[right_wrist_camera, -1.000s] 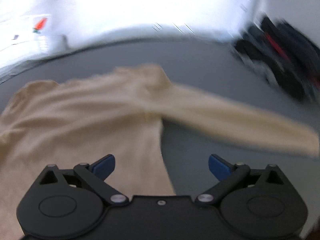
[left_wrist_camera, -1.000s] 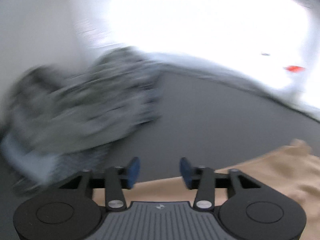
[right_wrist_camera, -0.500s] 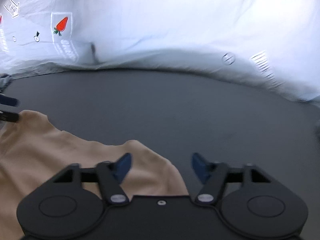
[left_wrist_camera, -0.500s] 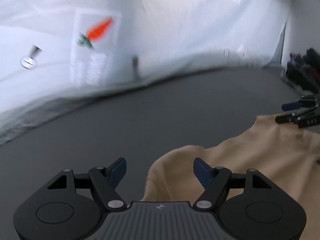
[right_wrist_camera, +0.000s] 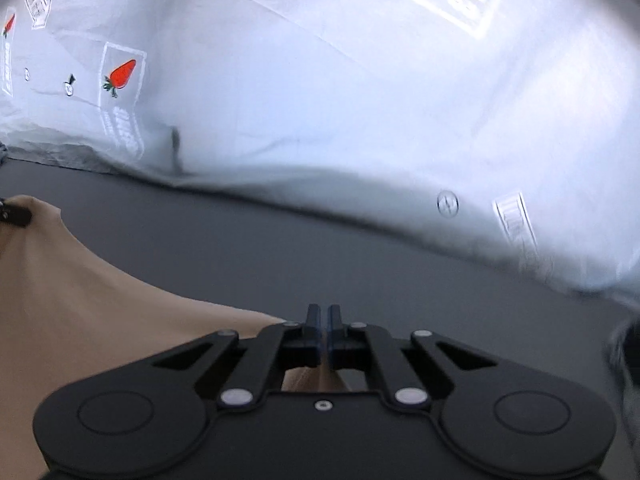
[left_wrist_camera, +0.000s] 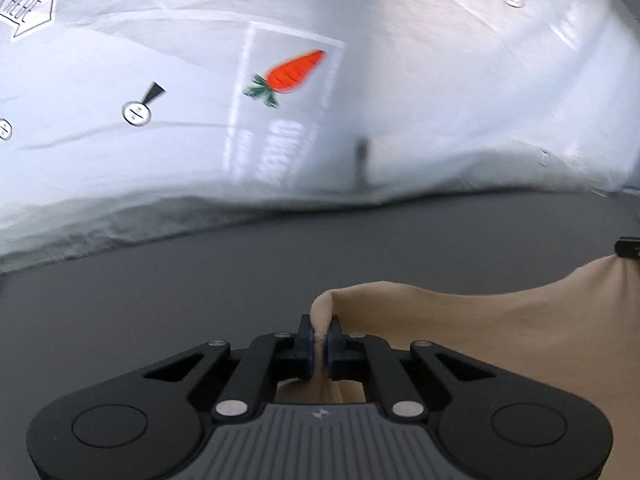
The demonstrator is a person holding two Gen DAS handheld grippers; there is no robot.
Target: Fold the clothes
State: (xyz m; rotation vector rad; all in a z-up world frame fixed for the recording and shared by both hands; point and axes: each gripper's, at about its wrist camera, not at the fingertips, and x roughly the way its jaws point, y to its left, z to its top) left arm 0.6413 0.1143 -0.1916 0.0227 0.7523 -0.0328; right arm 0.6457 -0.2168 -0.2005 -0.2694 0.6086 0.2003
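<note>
Pinching the beige garment point(left_wrist_camera: 460, 332), the left gripper point(left_wrist_camera: 319, 346) and right gripper point(right_wrist_camera: 323, 338) fingers are both clamped tight on its edge.

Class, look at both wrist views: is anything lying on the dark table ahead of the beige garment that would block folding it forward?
Nothing visible does. The left gripper and right gripper each pinch the beige knit garment, and the dark grey table ahead is bare up to the white printed sheet.

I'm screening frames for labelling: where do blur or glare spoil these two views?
Left wrist view: carrot print fairly sharp, lettering beneath it smeared. Right wrist view: white sheet bright and washed out at right, its prints blurred; a dark shape at the right edge is unreadable.
</note>
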